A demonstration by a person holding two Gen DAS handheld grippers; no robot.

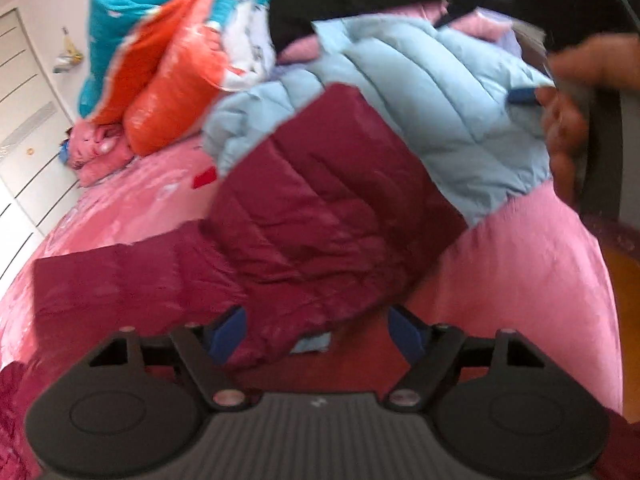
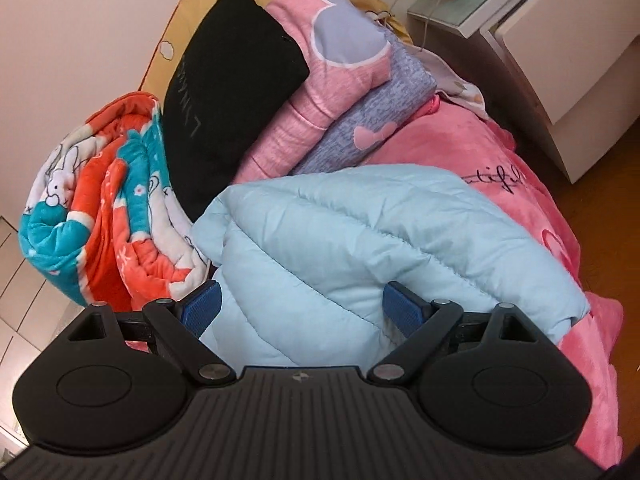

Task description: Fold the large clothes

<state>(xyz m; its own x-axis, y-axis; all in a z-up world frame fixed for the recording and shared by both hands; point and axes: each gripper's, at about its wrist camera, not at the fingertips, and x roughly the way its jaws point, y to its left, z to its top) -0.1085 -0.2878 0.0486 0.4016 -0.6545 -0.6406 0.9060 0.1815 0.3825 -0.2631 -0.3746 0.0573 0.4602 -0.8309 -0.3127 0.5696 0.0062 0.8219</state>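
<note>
Maroon quilted fabric fills the middle of the left wrist view: a maroon puffer jacket [image 1: 320, 208] lies spread on the pink bedspread [image 1: 532, 280], its lower edge reaching down between the fingers of the left gripper [image 1: 316, 334]. That gripper stands wide open, blue pads apart on either side of the hem; the picture is smeared, so whether either pad touches the cloth is hard to say, though nothing looks pinched. Beyond the maroon jacket, and partly under it, lies a light blue puffer jacket [image 1: 420, 80], and at the right edge of that view a hand [image 1: 568, 128] holds the other tool, one blue pad showing over the pale fabric. In the right wrist view the light blue puffer jacket [image 2: 360, 248] bulges just ahead of and between the fingers of the right gripper [image 2: 300, 308], which is also spread wide with the padded cloth lying in the gap but not squeezed. Behind it sit a rolled orange and teal blanket [image 2: 104, 208], a black cushion [image 2: 224, 92] and a folded pink quilt [image 2: 320, 80].
</note>
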